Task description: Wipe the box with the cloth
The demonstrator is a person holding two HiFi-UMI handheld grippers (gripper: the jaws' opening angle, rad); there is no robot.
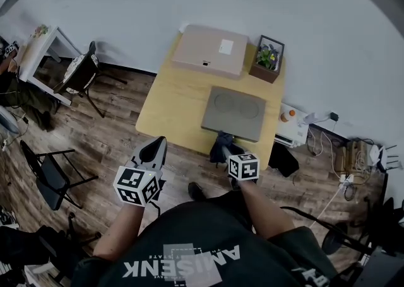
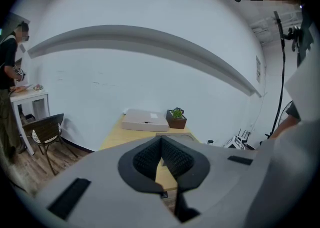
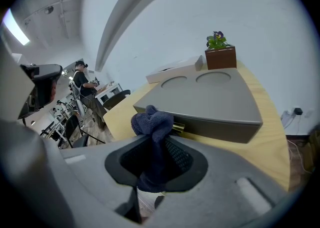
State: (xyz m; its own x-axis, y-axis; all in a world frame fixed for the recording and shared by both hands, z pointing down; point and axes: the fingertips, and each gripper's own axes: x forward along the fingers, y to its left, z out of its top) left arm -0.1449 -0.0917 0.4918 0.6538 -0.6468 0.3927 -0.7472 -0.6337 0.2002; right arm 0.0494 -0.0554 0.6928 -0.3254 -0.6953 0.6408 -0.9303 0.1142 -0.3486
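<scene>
A flat grey box (image 1: 235,113) with two round dents in its lid lies at the near right of the wooden table (image 1: 173,106); it fills the middle of the right gripper view, grey box (image 3: 205,97). My right gripper (image 1: 222,147) is shut on a dark blue cloth (image 3: 151,127), held just off the box's near edge. The cloth (image 1: 220,149) bunches above the jaws. My left gripper (image 1: 153,152) hangs left of the table's near edge, jaws together with nothing between them, left gripper (image 2: 161,151).
A beige cardboard box (image 1: 211,50) and a potted plant (image 1: 267,58) stand at the table's far end by the wall. A black chair (image 1: 81,74) and white desk (image 1: 39,52) are at left, folding chair (image 1: 50,175) nearer. Cables and a power strip (image 1: 344,178) lie at right.
</scene>
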